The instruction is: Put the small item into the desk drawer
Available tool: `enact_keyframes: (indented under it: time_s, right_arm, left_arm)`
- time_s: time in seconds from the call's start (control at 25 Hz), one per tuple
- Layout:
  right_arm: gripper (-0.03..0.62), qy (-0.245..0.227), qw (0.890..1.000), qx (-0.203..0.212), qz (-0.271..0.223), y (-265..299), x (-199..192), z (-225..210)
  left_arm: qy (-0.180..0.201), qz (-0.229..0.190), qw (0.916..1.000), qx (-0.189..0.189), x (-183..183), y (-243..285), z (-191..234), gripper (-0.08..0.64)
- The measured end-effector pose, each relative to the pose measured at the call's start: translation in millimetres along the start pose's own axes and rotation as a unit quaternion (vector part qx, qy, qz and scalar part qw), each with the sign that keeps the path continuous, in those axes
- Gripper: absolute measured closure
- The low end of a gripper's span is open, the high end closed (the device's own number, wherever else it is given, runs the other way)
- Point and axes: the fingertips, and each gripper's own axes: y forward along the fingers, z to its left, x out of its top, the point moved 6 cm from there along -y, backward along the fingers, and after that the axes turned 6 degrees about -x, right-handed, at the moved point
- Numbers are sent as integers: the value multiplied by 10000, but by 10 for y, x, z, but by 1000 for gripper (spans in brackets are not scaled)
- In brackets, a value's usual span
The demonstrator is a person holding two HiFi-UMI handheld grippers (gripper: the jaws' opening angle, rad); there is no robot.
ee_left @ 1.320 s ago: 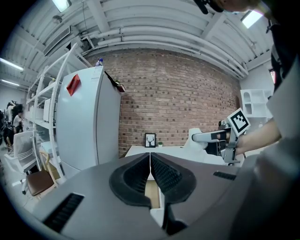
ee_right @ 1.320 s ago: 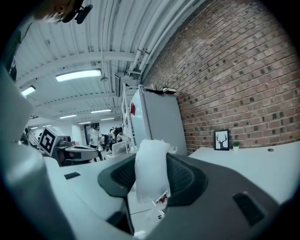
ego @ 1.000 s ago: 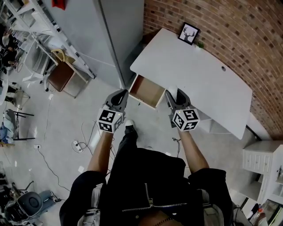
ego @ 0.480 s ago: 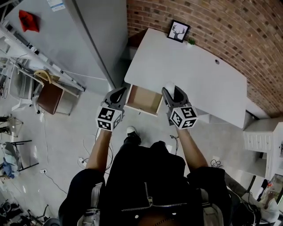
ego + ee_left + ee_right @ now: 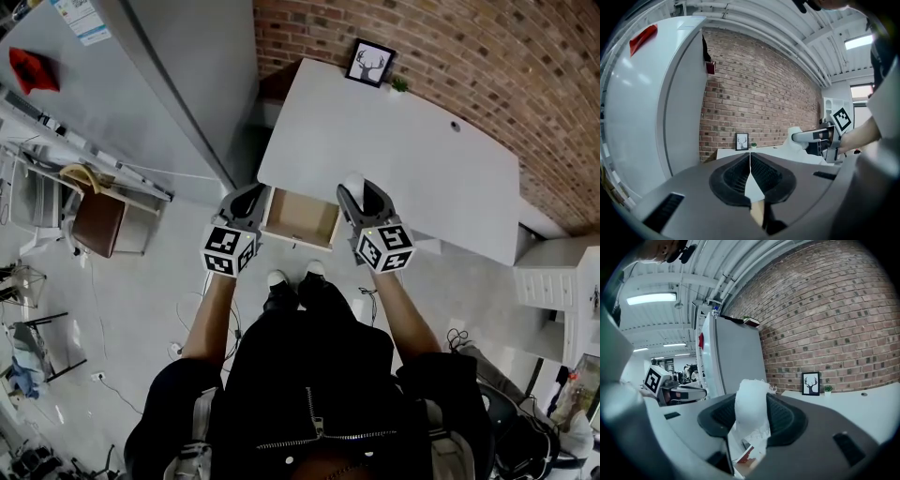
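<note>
Head view: a person stands at a white desk (image 5: 403, 159) set against a brick wall (image 5: 487, 66), a gripper in each hand. The drawer (image 5: 302, 216) at the desk's front left is pulled out, its wooden floor exposed. The left gripper (image 5: 251, 199) hangs just beside the drawer's left side. The right gripper (image 5: 364, 199) is just beside its right side, above the desk's front edge. The item (image 5: 353, 182), a small white crumpled wad, sits at the tip of the right gripper, outside the drawer and just to its right. A frame (image 5: 368, 64) with a deer picture and a small plant (image 5: 399, 84) stand at the desk's far edge against the wall. A tall grey cabinet (image 5: 178, 84) stands to the left of the desk. The person's shoes (image 5: 278, 279) are on the floor below the drawer front.

Left gripper view: the two jaws meet along a thin line, pressed together with nothing between them. Beyond them lie the desk, the frame and the plant. The right gripper enters from the right, with the item white at its tip.

Right gripper view: the jaws are clamped on the item, which fills the gap between the ribbed pads and stands up above them. The frame and plant are to the right against the brick. The cabinet is behind the item, and the left gripper is at the left.
</note>
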Motion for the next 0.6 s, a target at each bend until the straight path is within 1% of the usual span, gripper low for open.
enact_keyframes:
  time_s: [0.12, 0.36, 0.6]
  right_arm:
    - [419, -23, 10000, 32, 70, 54, -1, -77]
    - [419, -158, 9997, 158, 118, 155, -1, -55]
    - [419, -163, 9992, 241, 283, 185, -125, -8]
  left_arm:
    - [-33, 24, 10000, -16, -10, 63, -30, 538]
    - [-122, 97, 9999, 28, -83, 132, 45, 538]
    - [-187, 215, 9996, 37, -181, 98, 37, 538]
